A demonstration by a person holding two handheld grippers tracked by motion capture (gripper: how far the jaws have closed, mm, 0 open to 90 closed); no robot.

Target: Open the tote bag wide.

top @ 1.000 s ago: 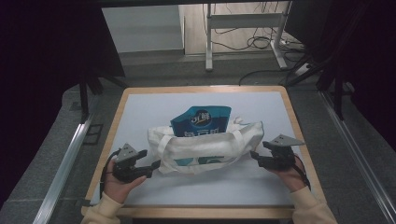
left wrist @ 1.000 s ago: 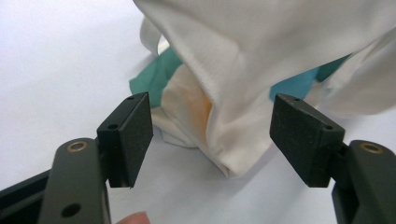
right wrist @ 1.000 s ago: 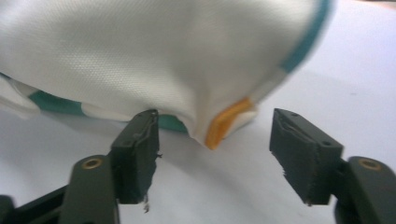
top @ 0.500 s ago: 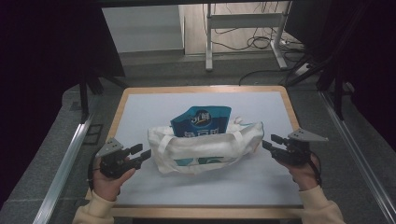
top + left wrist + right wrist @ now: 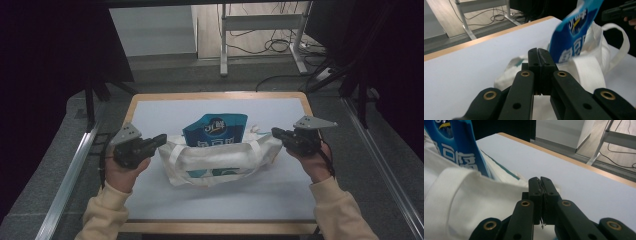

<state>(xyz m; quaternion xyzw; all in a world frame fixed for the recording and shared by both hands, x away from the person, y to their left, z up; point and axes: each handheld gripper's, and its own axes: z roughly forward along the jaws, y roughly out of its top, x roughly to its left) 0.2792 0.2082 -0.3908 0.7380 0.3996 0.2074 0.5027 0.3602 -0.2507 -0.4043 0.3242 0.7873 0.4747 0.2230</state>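
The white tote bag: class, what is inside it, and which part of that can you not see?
A blue pouch stands in the tote bag, its printed top sticking out of the opening. The bag's cloth covers its lower part, and anything else inside is hidden.

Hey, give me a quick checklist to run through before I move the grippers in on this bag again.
1. Left gripper clear of the white tote bag: ok; it sits just off the bag's left end in the high view.
2. Right gripper clear of the bag: cannot tell; its tips sit at the bag's right edge.
3. Jaws open for a grasp: not ok; both pairs are shut in the gripper views.
4. Blue pouch inside the bag: ok; its top sticks out of the opening.
5. Handles reachable: ok; they lie across the bag's front.
6. Bag on the table: ok.
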